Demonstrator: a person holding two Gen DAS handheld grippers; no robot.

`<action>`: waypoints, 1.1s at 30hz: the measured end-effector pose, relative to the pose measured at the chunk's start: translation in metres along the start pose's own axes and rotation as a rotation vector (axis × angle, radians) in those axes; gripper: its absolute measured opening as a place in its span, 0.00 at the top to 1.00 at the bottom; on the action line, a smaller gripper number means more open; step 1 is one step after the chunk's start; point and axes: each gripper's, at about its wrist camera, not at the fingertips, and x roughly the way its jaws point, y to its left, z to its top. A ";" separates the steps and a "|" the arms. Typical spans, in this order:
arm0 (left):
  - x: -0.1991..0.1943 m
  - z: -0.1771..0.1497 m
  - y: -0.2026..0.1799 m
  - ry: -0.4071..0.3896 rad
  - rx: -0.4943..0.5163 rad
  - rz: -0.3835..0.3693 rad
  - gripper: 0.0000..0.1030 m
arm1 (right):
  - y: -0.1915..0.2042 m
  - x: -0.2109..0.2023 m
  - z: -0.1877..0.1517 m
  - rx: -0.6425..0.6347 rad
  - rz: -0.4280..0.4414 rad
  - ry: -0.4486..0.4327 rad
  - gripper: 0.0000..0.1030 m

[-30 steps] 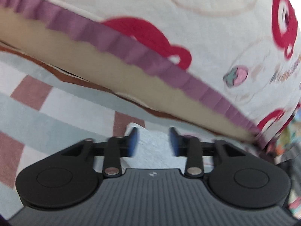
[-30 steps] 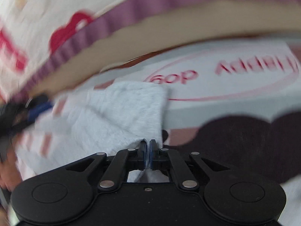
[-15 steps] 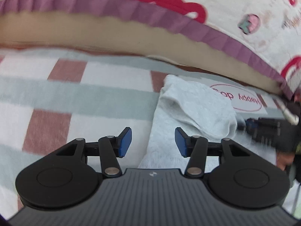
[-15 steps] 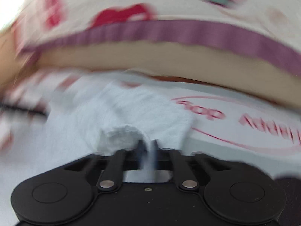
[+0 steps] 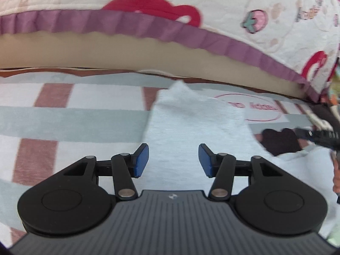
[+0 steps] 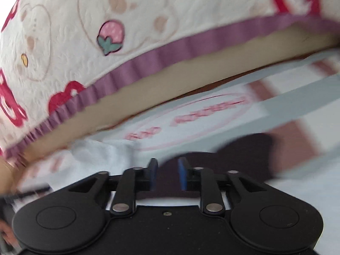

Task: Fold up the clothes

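On the checked blanket, near its far edge under the quilted bedspread, lies the pale blue garment. Long axis runs away from the left gripper, ending in a point at the far edge. Left gripper sits directly over the garment's near part, jaws wide, holding nothing. Right gripper hovers over a dark bow-shaped print, jaws narrowly parted and empty; garment lies to its left. Left hand judged nearer. Pink oval lettering on the blanket is blurred, unreadable. Whether the garment is folded through or only partway: cannot tell.
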 end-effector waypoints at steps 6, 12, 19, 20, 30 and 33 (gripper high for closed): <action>0.006 -0.007 -0.046 0.003 0.099 -0.053 0.51 | -0.063 -0.062 -0.022 -0.066 -0.189 -0.009 0.55; 0.026 -0.026 -0.087 0.062 0.165 -0.087 0.53 | -0.122 -0.084 -0.033 -0.123 -0.342 0.017 0.51; 0.044 -0.040 -0.101 0.139 0.169 -0.116 0.51 | -0.159 -0.066 -0.019 -0.074 -0.378 -0.033 0.42; 0.046 -0.041 -0.101 0.139 0.177 -0.116 0.51 | -0.165 -0.062 -0.017 -0.053 -0.357 -0.037 0.42; 0.047 -0.043 -0.098 0.131 0.176 -0.107 0.50 | -0.161 -0.063 -0.010 -0.089 -0.371 -0.141 0.95; 0.046 -0.044 -0.098 0.114 0.196 -0.090 0.50 | -0.158 -0.060 -0.004 -0.099 -0.426 -0.126 0.95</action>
